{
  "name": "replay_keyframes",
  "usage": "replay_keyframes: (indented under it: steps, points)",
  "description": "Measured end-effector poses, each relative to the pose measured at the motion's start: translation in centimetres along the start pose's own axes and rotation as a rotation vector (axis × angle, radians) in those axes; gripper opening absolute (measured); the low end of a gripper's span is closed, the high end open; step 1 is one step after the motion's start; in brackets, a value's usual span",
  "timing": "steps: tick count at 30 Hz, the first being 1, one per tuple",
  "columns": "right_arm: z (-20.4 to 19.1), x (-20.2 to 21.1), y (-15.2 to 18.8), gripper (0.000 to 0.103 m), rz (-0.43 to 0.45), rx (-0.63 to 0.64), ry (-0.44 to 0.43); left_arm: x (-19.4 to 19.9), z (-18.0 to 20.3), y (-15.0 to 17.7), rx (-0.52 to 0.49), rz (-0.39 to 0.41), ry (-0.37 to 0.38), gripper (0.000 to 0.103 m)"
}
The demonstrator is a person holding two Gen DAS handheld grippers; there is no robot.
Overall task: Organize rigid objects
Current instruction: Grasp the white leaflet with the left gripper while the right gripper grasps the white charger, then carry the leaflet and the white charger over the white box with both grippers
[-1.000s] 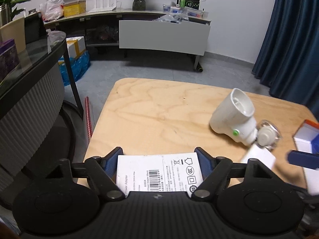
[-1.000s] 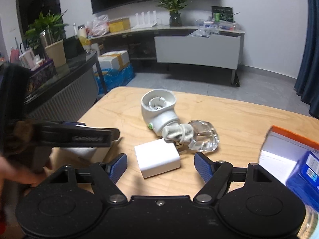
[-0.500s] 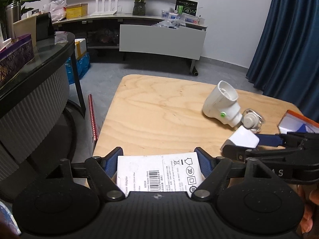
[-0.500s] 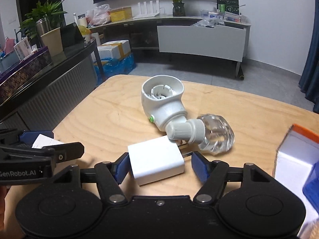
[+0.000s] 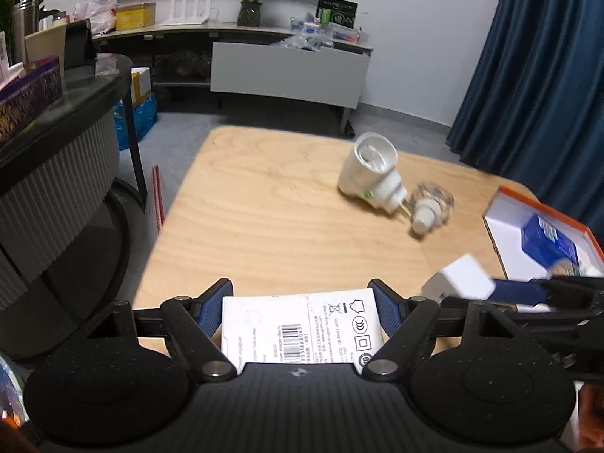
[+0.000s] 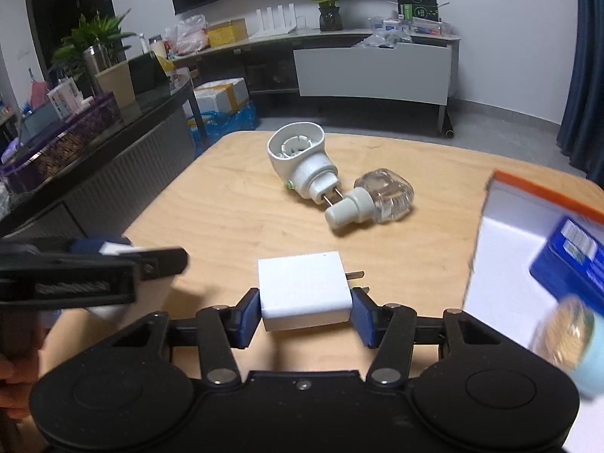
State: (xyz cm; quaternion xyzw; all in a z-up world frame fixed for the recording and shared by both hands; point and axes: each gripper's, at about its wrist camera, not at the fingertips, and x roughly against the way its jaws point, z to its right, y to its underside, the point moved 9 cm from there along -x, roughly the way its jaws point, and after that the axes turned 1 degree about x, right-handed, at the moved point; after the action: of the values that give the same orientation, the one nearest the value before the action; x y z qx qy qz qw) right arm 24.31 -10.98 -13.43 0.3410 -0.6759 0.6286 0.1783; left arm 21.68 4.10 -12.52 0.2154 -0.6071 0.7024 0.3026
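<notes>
Currently: right gripper [image 6: 306, 311] clenched on white charger cube [image 6: 305, 290], pads flat on its two side faces, prongs off to the right, cube raised off the counter [image 6: 234, 204], probably for transfer to the orange-rimmed tray [image 6: 502, 249] just right. Left gripper [image 5: 300, 313] clamped on labelled white carton [image 5: 302, 324], barcode face up, low over the near counter edge. Plug-in diffuser [image 6: 300, 162] and glass refill bottle [image 6: 377, 196] lying mid-counter, prongs touching cap, unsorted.
</notes>
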Motion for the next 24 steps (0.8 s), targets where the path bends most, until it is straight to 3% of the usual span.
replay_keyframes:
  steps: [8,24]
  points:
    - [-0.4,4.4,0.0,0.061,0.058,0.006,0.003,3.0,1.4,0.1,0.005,0.039,0.012,0.079]
    - [-1.9,12.8,1.8,0.061,0.154,0.016,0.017,9.7,4.0,0.8,0.011,0.092,-0.032,0.079]
